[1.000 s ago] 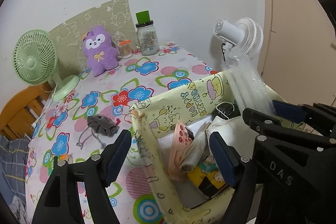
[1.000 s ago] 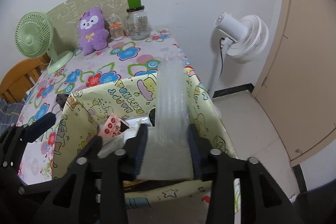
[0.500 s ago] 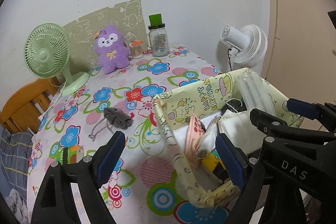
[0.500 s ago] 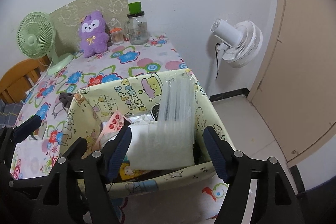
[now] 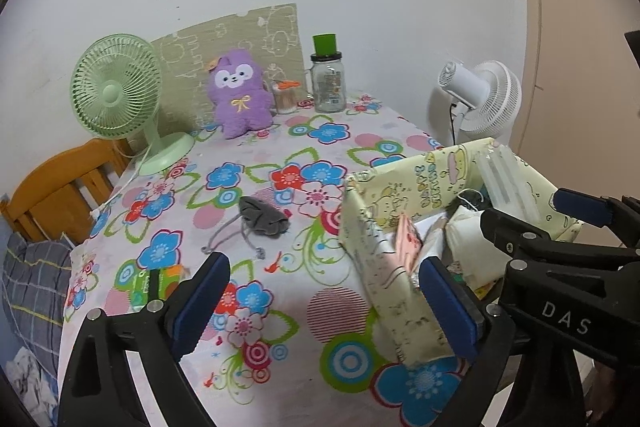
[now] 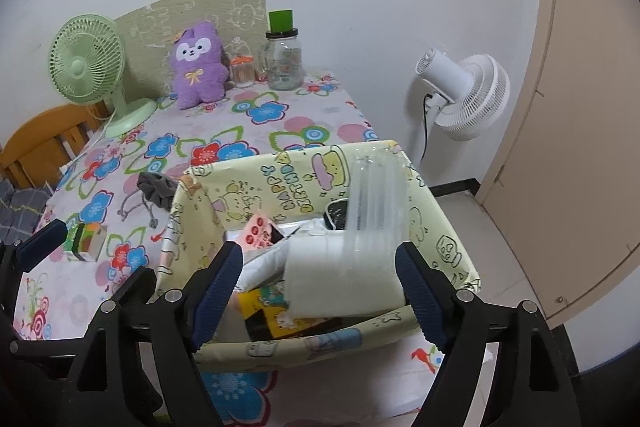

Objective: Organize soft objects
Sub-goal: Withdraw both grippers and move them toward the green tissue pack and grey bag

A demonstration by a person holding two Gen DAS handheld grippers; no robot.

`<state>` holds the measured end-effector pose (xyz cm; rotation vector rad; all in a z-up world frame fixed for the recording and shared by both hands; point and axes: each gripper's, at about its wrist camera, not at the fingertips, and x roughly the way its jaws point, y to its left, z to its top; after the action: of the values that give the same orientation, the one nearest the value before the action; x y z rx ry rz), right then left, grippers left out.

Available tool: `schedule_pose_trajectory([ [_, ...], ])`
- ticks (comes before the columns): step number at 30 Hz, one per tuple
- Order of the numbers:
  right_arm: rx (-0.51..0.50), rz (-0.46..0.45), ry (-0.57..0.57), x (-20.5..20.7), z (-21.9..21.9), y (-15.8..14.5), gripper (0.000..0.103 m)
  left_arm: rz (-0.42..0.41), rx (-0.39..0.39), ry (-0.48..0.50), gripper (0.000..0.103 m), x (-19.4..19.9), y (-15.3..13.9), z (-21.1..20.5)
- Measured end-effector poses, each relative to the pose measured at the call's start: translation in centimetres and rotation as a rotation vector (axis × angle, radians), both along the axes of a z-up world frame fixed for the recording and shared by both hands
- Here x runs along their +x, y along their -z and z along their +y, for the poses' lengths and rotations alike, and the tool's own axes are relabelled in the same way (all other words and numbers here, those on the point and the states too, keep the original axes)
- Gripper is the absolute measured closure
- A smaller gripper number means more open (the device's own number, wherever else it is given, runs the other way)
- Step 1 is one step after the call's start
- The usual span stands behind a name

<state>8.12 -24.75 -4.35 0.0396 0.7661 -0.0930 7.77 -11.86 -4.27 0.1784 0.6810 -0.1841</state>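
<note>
**Both grippers open over a filled fabric bin**

A white-walled room holds a table under a flowered tablecloth (image 5: 280,155), and the landmark on it is a pale yellow cartoon-print fabric bin (image 6: 256,187) at the table's near right corner. Inside the bin, against its right wall, a clear plastic pack (image 6: 376,203) leans with its top at the rim, and a white soft bundle (image 6: 340,275) lies at its foot. A pink packet with red dots (image 6: 258,233) stands toward the bin's left side, with a yellow and black printed item (image 6: 268,311) low at the front.

The right gripper (image 6: 320,295) hangs over the bin's near wall, jaws spread wide and holding nothing. The left gripper (image 5: 324,311) hovers at the bin's left wall, jaws also wide apart and empty.

Left of the bin, on the cloth, lies a grey drawstring pouch (image 5: 262,217); nearer the table's front edge sits a small green and orange carton (image 6: 86,241). Behind the bin, against the wall, stand a purple plush toy (image 5: 240,93), a glass jar with a green cap (image 5: 328,77) and a green desk fan (image 5: 116,87). Beyond the bin's right side, off the table, a white fan (image 6: 464,95) stands.
</note>
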Motion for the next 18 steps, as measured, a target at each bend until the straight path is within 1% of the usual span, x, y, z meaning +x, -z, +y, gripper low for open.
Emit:
schedule_pose_trajectory([
  [10, -0.015, -0.018, -0.013, -0.3, 2.2, -0.8, 0.017, -0.015, -0.009, -0.03, 0.004, -0.5, -0.6, 2.6],
  [18, -0.016, -0.045, -0.022, -0.7, 3.8, -1.8, 0.017, -0.033, -0.021, -0.03, 0.003, -1.1, -1.4, 4.3],
])
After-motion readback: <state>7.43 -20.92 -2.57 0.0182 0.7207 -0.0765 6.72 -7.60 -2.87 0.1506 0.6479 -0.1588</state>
